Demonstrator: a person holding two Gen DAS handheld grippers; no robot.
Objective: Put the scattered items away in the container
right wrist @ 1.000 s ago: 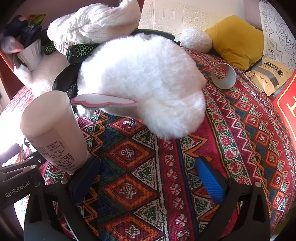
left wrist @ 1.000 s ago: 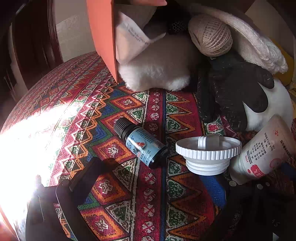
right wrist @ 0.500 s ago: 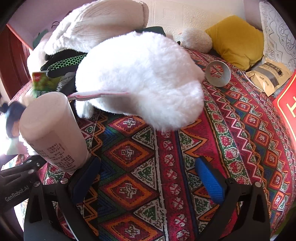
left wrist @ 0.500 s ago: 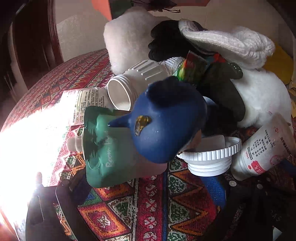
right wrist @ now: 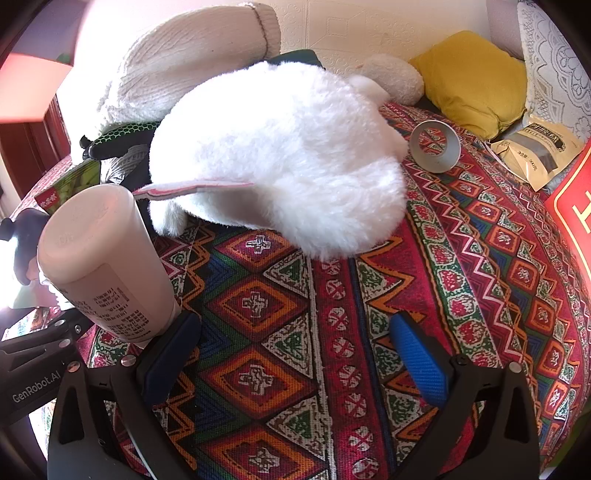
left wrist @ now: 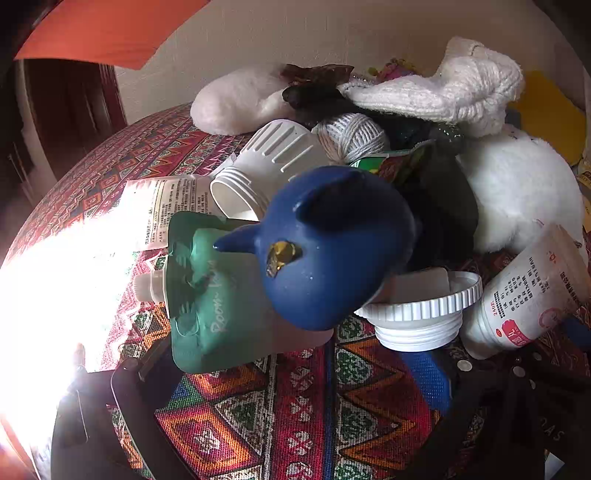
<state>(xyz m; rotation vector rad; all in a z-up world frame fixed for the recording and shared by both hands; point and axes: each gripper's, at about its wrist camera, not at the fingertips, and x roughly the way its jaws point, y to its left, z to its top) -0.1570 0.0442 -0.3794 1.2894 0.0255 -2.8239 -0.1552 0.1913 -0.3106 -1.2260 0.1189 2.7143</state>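
Beside the wide-apart jaws of both grippers, green pouch (left wrist: pixel 218 295) flat, spout leftward.

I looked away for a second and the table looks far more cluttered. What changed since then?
The orange container went from tipped over the table to lifted at the upper left, and its contents spilled out: a blue toy, green pouch and white jar now lie where a small dropper bottle lay in view. The white lid, left gripper and right gripper stayed put, open.
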